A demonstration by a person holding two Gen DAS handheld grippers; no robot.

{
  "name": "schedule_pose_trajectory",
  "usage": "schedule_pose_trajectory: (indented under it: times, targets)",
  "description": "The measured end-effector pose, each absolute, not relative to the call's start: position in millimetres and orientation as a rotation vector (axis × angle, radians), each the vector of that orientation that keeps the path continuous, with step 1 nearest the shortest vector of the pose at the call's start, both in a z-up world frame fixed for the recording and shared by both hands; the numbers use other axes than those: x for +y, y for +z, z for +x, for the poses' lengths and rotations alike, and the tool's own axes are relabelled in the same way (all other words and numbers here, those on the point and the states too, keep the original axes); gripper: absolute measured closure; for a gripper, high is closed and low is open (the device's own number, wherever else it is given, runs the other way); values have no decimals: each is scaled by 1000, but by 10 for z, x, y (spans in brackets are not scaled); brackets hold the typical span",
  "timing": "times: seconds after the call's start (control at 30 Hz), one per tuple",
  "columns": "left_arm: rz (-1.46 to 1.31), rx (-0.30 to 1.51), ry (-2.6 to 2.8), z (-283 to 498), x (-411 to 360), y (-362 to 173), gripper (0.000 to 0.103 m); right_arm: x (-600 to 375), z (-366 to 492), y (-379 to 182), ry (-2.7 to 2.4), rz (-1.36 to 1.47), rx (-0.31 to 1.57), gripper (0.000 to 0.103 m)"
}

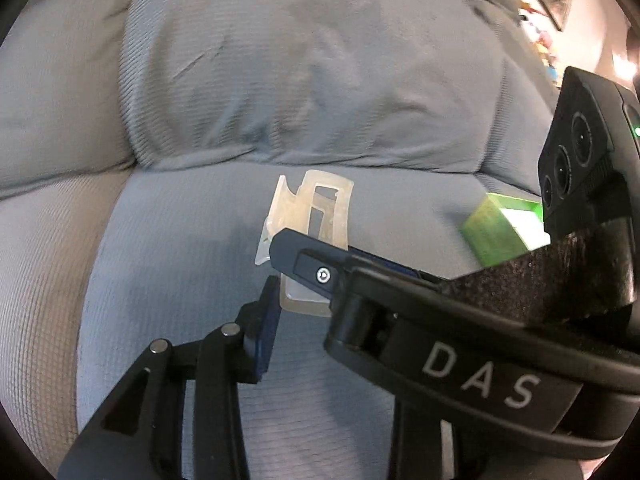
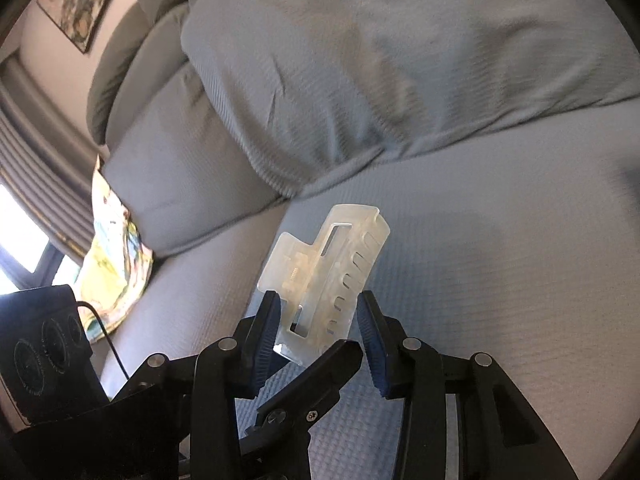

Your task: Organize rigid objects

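Note:
A translucent white plastic clip (image 2: 320,276) with slots along one side hangs above the grey sofa seat (image 2: 500,280), held from both sides. My right gripper (image 2: 316,320) is shut on its lower end, a blue pad on each side. My left gripper (image 1: 306,302) is shut on the same clip (image 1: 320,208). Only its left finger (image 1: 262,328) shows clearly. Its other finger (image 2: 324,368) crosses under the clip in the right wrist view. In the left wrist view the right gripper's finger (image 1: 308,268) and frame cover the clip's middle.
Grey back cushions (image 1: 300,72) rise behind the seat. A blurred green box (image 1: 496,236) lies on the seat to the right. A colourful patterned cushion (image 2: 112,264) leans at the sofa's far left, near a window with blinds (image 2: 36,160).

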State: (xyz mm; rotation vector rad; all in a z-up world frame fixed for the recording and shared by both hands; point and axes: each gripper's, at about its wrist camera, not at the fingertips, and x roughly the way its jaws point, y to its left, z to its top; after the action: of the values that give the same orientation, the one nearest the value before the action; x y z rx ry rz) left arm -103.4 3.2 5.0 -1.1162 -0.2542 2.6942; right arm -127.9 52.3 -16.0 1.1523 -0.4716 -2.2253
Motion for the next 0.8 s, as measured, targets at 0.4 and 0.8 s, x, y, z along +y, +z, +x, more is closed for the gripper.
schedule_pose_trajectory:
  times: [0.4,0.8]
  targets:
    - [-920,-167,2579,-761,741,401,71,1345,-940,336,-2443,1017,-516,60]
    - [-851,-131,2464,-718,1309,508,71,1911,-716,509,-2582,983,-561,60]
